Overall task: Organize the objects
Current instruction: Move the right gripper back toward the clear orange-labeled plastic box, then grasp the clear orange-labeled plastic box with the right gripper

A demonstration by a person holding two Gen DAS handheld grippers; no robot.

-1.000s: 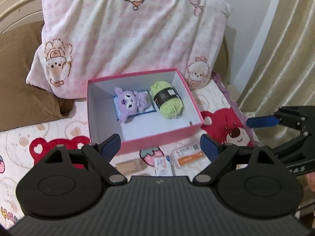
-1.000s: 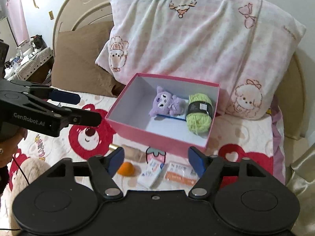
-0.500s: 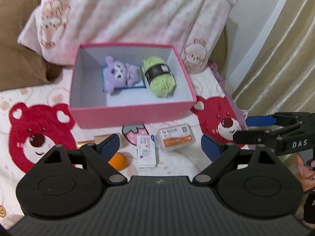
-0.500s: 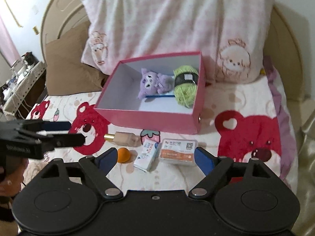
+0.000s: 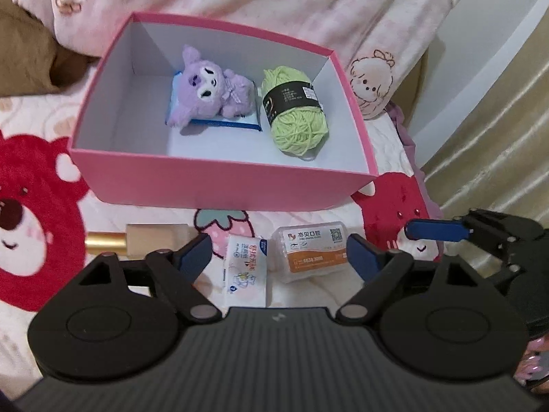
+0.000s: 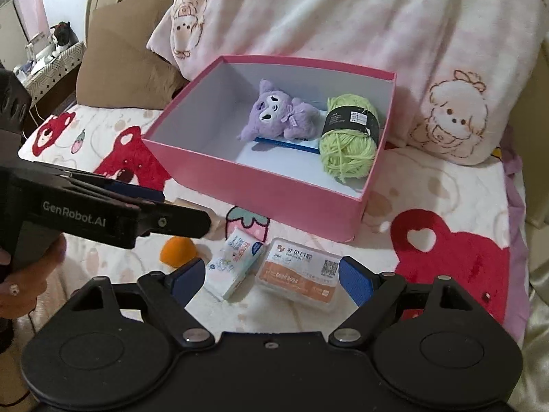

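The left gripper (image 5: 278, 252) hangs low over the bed, its blue-padded fingers (image 5: 194, 252) apart and gripping nothing; they have just been narrowing, with a small white tissue packet (image 5: 245, 271) and a clear plastic floss-pick box with an orange label (image 5: 312, 252) lying on the bedspread between them. The right gripper (image 6: 271, 279) is spread wide and empty over the same two items. Both have sunk toward the bed since a second ago, so the items now fill more of each view. Left of the packet lie an orange egg-shaped sponge (image 6: 178, 250) and a beige bottle with a gold cap (image 5: 137, 240). Just behind them stands the open pink cardboard box (image 5: 219, 185), holding a purple plush toy (image 5: 209, 91) on a flat blue-edged card and, beside it, a ball of lime-green yarn with a black band (image 5: 295, 113). A pink checked pillow (image 6: 343, 13) leans behind the box on the red-bear bedspread (image 6: 453, 250).
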